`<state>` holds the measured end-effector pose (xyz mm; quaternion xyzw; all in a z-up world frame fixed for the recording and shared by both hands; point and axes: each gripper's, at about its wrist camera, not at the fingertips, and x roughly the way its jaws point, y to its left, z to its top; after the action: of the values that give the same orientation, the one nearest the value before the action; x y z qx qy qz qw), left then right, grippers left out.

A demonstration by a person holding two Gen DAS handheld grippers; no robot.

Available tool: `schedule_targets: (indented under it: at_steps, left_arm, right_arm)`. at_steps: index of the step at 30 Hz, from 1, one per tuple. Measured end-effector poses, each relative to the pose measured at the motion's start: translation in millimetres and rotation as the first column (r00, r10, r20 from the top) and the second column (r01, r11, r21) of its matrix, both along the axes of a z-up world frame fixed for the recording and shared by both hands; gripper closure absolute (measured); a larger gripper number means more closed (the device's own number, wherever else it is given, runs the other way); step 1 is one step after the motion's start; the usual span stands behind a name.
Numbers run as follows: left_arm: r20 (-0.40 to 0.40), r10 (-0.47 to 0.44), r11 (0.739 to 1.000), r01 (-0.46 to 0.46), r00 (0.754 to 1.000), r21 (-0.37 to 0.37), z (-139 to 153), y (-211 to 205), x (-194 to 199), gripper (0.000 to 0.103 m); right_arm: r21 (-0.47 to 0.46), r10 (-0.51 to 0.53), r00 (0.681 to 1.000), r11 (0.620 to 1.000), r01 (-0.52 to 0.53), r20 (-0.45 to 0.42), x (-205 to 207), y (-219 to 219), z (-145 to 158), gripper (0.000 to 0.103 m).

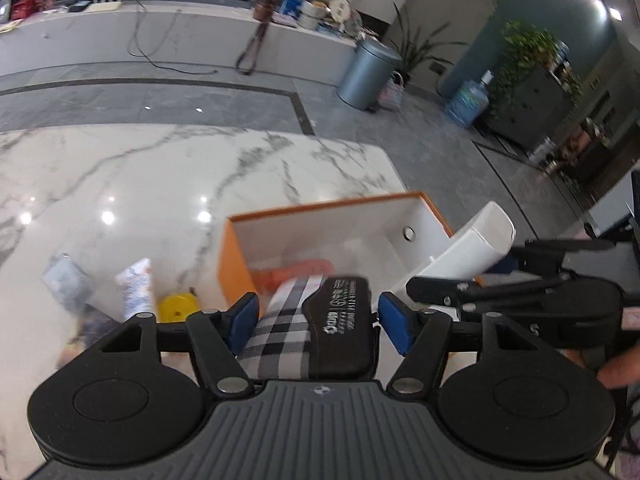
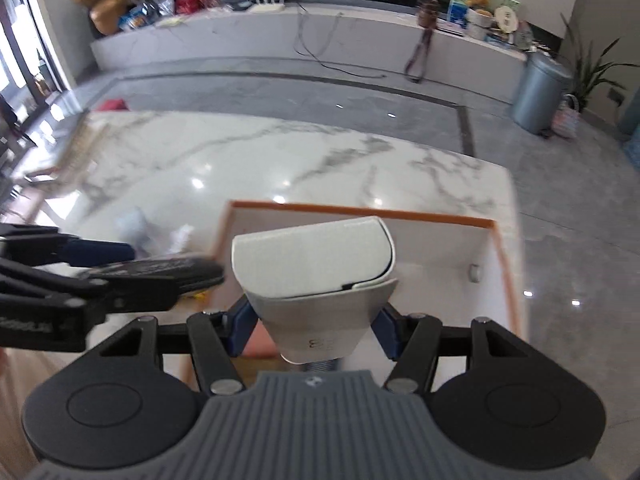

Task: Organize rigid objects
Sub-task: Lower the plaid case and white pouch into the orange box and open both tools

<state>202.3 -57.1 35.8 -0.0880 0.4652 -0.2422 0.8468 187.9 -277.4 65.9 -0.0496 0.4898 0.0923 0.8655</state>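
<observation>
My left gripper [image 1: 318, 320] is shut on a plaid case with a black printed panel [image 1: 280, 332], which it holds above the near left corner of the orange box [image 1: 328, 204]. The box is white inside, and an orange-pink item [image 1: 300, 270] lies in it. My right gripper [image 2: 314, 320] is shut on a white lidded container [image 2: 312, 260], tilted over the box's open top. The container [image 1: 472, 248] also shows at the right of the left wrist view. The case [image 2: 160, 270] appears at the left of the right wrist view.
On the marble table [image 1: 160, 168], left of the box, lie a yellow round object [image 1: 178, 306], a blue-and-white packet [image 1: 136, 288] and a clear grey packet [image 1: 64, 280]. The box stands near the table's right edge. A grey bin [image 1: 366, 74] stands on the floor beyond.
</observation>
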Motion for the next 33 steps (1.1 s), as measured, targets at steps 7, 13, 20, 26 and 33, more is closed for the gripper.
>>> schedule_targets:
  at_steps: [7, 13, 20, 26, 33]
  left_arm:
    - [-0.045, -0.079, 0.996, 0.081, 0.996, 0.046, -26, -42, 9, 0.087]
    - [-0.083, -0.084, 0.992, 0.091, 0.993, 0.087, -50, -49, 11, 0.087]
    - [-0.105, -0.102, 0.987, 0.114, 0.989, 0.111, -63, -53, 10, 0.087]
    - [-0.053, -0.112, 0.98, 0.12, 0.992, 0.161, -65, -55, 4, 0.087]
    - [-0.053, -0.109, 0.979, 0.117, 0.993, 0.169, -69, -48, 3, 0.087]
  right_arm:
    - [-0.107, -0.02, 0.995, 0.994, 0.009, -0.098, 6, -35, -37, 0.042]
    - [-0.105, -0.027, 0.987, 0.994, 0.01, -0.158, 9, -49, -70, 0.042]
    - [-0.157, -0.027, 0.98, 0.988, -0.005, -0.199, 17, -56, -84, 0.042]
    - [-0.201, -0.039, 0.976, 0.98, -0.006, -0.216, 26, -57, -99, 0.041]
    - [-0.217, -0.093, 0.978, 0.975, 0.051, -0.189, 45, -61, -113, 0.042]
